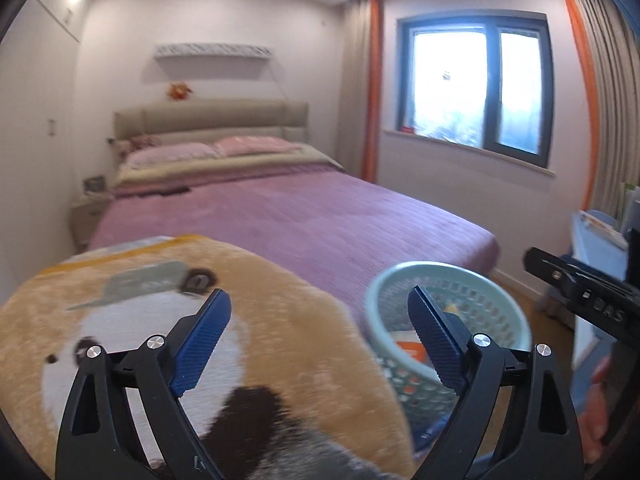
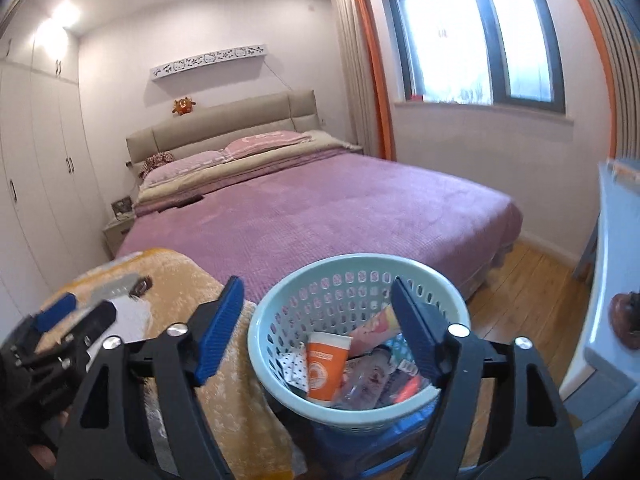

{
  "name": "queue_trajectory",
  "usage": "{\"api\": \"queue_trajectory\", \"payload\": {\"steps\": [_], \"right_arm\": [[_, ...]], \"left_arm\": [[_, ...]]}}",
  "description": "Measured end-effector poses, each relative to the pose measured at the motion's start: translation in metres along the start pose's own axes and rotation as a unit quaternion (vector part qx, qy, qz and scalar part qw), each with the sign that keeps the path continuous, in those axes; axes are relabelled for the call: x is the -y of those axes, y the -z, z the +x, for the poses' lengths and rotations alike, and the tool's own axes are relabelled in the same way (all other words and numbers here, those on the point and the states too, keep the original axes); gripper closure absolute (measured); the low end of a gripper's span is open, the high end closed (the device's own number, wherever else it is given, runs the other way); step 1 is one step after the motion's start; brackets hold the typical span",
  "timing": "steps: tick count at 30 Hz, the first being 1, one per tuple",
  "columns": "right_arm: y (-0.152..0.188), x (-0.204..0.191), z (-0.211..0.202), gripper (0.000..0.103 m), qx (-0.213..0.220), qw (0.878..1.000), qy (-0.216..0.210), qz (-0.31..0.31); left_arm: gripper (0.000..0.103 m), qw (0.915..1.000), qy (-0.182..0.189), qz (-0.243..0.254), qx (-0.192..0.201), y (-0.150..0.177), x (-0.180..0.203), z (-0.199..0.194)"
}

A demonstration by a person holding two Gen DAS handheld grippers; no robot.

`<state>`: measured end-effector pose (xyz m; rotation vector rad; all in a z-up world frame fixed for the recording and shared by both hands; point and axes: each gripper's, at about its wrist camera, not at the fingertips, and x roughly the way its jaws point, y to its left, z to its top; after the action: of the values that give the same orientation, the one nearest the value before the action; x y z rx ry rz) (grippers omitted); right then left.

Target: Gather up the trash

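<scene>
A pale teal perforated basket [image 2: 352, 261] stands close in front of the bed, holding an orange paper cup [image 2: 326, 364] and several wrappers [image 2: 376, 376]. My right gripper [image 2: 316, 285] is open and empty, its right finger over the basket's mouth and its left finger over a yellow plush blanket [image 2: 228, 380]. In the left wrist view my left gripper [image 1: 319, 295] is also open with nothing between its fingers. It points over the blanket [image 1: 280, 320], with the basket [image 1: 440, 267] behind its right finger. Each gripper shows at the edge of the other's view.
A wide bed with a purple cover [image 2: 320, 208] fills the middle of the room. White wardrobes [image 2: 36, 168] line the left wall. A pale blue desk [image 2: 612, 280] stands at the right, with wooden floor [image 2: 532, 280] between it and the bed. Something blue [image 2: 360, 448] sits under the basket.
</scene>
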<state>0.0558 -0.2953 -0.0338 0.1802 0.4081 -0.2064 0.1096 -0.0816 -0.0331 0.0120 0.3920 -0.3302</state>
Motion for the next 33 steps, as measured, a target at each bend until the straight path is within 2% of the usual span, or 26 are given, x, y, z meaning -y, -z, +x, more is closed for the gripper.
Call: {"api": "queue_trajectory", "payload": {"steps": [2, 5, 10, 18, 33], "right_arm": [[0.003, -0.004, -0.006, 0.026, 0.013, 1.000, -0.001, -0.002], [0.009, -0.009, -0.015, 0.026, 0.033, 0.999, 0.007, -0.007], [0.015, -0.017, -0.020, 0.026, 0.042, 0.999, 0.011, -0.016], [0.012, -0.030, -0.031, 0.026, 0.076, 0.995, 0.037, -0.044], [0.016, -0.024, -0.021, 0.026, 0.061, 0.997, 0.036, -0.038]], "left_arm": [[0.015, 0.9999, -0.011, 0.004, 0.010, 0.004, -0.003, -0.005], [0.015, 0.9998, 0.008, 0.009, 0.013, 0.011, -0.004, -0.007], [0.015, 0.9997, 0.005, 0.020, 0.014, 0.023, 0.000, -0.007], [0.009, 0.9992, -0.023, 0.018, 0.027, 0.023, -0.001, -0.012], [0.008, 0.9989, -0.031, 0.010, 0.033, 0.020, -0.003, -0.017]]}}
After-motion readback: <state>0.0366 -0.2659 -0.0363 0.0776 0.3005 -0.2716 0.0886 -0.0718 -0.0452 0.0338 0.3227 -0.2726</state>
